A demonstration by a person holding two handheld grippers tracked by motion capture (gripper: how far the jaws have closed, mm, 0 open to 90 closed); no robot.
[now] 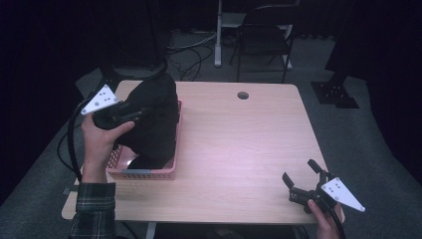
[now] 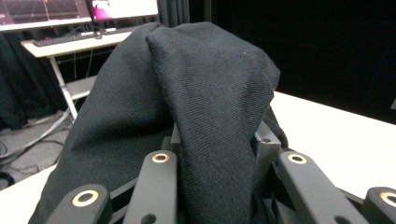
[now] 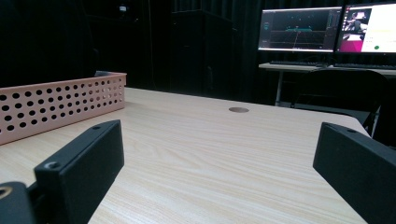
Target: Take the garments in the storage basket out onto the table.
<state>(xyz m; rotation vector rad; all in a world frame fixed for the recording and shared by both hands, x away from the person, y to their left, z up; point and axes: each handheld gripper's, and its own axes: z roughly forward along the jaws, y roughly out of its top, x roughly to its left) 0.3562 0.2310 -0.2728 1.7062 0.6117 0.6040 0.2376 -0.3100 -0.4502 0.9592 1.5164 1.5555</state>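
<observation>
The left gripper [image 1: 130, 115] is pinching a fold of the black cloth [image 1: 152, 119], which is standing bunched upward, its long axis hanging down from the jaws into the pink basket [image 1: 149, 173] beneath them. Well apart, the right gripper [image 1: 301, 179] is resting low over the table [image 1: 239, 149], its jaws spread wide and holding nothing.

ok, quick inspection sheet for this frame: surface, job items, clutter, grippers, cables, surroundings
Surface: wooden table, round grommet hole near the far edge.
Job's things: black cloth bunched up, partly raised out of the pink perforated basket at the table's left.
Clutter: nothing seen.
Grippers: left gripper shut on the cloth, a fold pinched between its jaws; right gripper open, holding nothing, near the table's front right corner.
Cables: left gripper's cable loops off the table's left side; more cables on the floor beyond.
Surroundings: dark room, folding chair, monitors on a desk.
</observation>
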